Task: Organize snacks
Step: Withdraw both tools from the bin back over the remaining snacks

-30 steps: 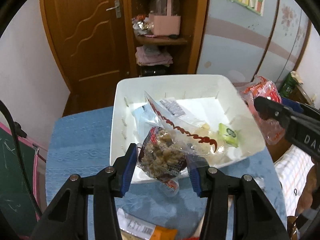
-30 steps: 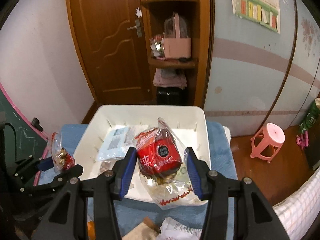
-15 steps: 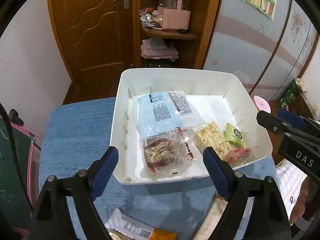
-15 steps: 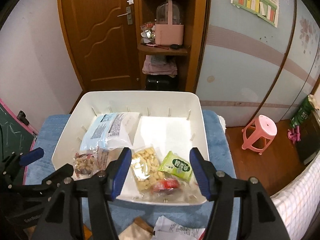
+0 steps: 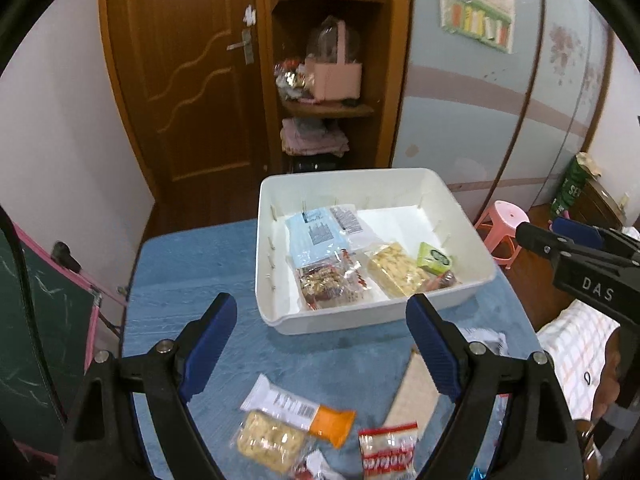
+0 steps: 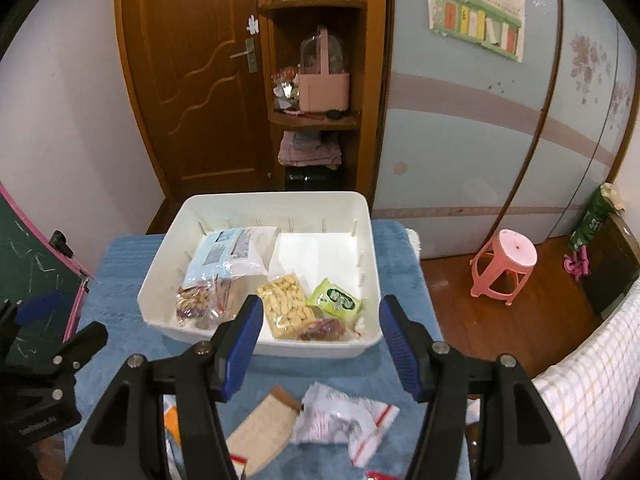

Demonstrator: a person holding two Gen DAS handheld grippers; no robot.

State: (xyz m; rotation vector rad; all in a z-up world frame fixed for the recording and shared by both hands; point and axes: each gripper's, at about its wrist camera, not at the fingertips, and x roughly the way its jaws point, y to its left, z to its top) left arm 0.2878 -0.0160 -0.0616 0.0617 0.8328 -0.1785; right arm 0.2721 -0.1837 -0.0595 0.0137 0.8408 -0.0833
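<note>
A white bin [image 5: 482, 270] [image 6: 280, 346] stands on the blue table cloth. Inside lie a pale blue packet [image 5: 316, 236] [image 6: 222, 254], a nut bag [image 5: 326, 284] [image 6: 192, 300], a peanut bag [image 5: 396, 270] [image 6: 286, 306], a green packet [image 5: 434, 258] [image 6: 334, 300] and a red snack [image 6: 320, 328]. My left gripper [image 5: 320, 340] hangs open and empty in front of the bin. My right gripper [image 6: 320, 338] is open and empty over the bin's near rim. Loose on the cloth lie an orange-ended bar [image 5: 298, 410], a cracker pack [image 5: 268, 440] and a red-and-white pack [image 5: 388, 450].
A tan packet [image 6: 262, 430] and a crumpled white wrapper [image 6: 344, 420] lie on the cloth near me. A pink stool [image 6: 504, 266] stands on the wooden floor to the right, a chalkboard [image 6: 28, 264] to the left. Door and shelf unit stand behind the table.
Both grippers let go of their snack bags, which now lie in the bin. Both opened and drew back and up from the bin, so more of the near cloth shows.
</note>
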